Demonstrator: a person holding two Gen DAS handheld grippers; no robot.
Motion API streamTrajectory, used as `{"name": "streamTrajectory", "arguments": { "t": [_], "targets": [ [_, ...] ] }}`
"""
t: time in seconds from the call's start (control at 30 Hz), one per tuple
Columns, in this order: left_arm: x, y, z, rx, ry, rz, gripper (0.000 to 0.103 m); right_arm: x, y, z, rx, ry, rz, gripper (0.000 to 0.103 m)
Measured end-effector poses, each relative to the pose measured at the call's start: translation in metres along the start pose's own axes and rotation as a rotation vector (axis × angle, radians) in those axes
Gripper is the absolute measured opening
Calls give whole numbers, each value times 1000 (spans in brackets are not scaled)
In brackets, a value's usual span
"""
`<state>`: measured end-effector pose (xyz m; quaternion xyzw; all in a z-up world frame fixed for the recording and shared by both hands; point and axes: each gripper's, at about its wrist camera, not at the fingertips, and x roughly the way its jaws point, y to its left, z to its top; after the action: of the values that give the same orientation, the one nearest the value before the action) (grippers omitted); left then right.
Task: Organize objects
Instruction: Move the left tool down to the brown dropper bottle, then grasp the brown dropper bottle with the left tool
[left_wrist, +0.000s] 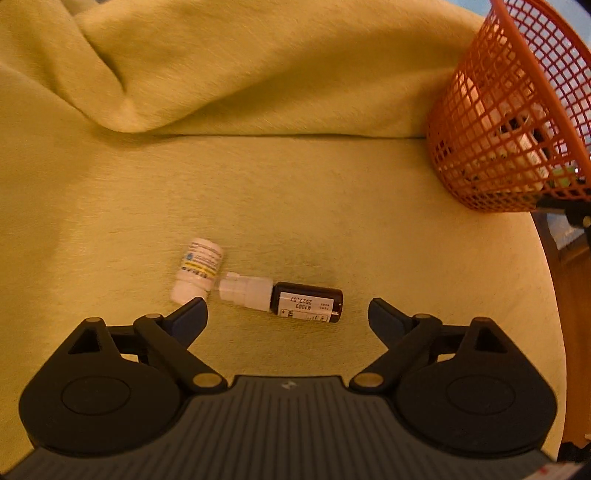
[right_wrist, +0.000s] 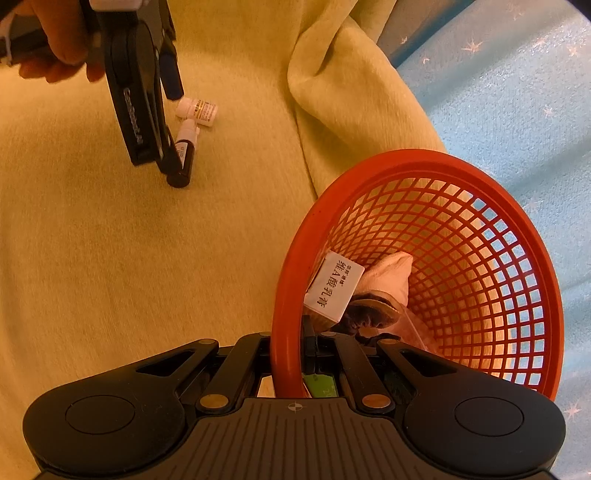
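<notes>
A dark brown spray bottle (left_wrist: 295, 300) with a white nozzle lies on its side on the yellow-green cloth, and a small white pill bottle (left_wrist: 199, 271) lies touching its nozzle. My left gripper (left_wrist: 288, 314) hovers just above them, open, its fingers on either side of the brown bottle. From the right wrist view the same brown bottle (right_wrist: 183, 157) and white bottle (right_wrist: 197, 110) show under the left gripper (right_wrist: 171, 122). My right gripper (right_wrist: 290, 350) is shut on the near rim of the orange mesh basket (right_wrist: 443, 166), which is tilted.
The basket (left_wrist: 509, 122) stands at the right edge of the cloth and holds a white labelled box (right_wrist: 334, 286), a rolled cloth item (right_wrist: 391, 277) and other small things. The yellow-green blanket (left_wrist: 221, 74) bunches up in folds behind. A blue starred surface (right_wrist: 517, 92) lies beyond.
</notes>
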<state>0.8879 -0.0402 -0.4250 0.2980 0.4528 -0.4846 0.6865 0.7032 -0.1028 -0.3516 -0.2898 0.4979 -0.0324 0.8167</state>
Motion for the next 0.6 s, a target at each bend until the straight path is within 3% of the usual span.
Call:
{"name": "streamTrajectory", "arguments": {
  "t": [0.6],
  "targets": [
    [31, 5, 5, 108, 33, -4, 93, 3, -2, 1, 8, -2, 10, 0]
  ]
}}
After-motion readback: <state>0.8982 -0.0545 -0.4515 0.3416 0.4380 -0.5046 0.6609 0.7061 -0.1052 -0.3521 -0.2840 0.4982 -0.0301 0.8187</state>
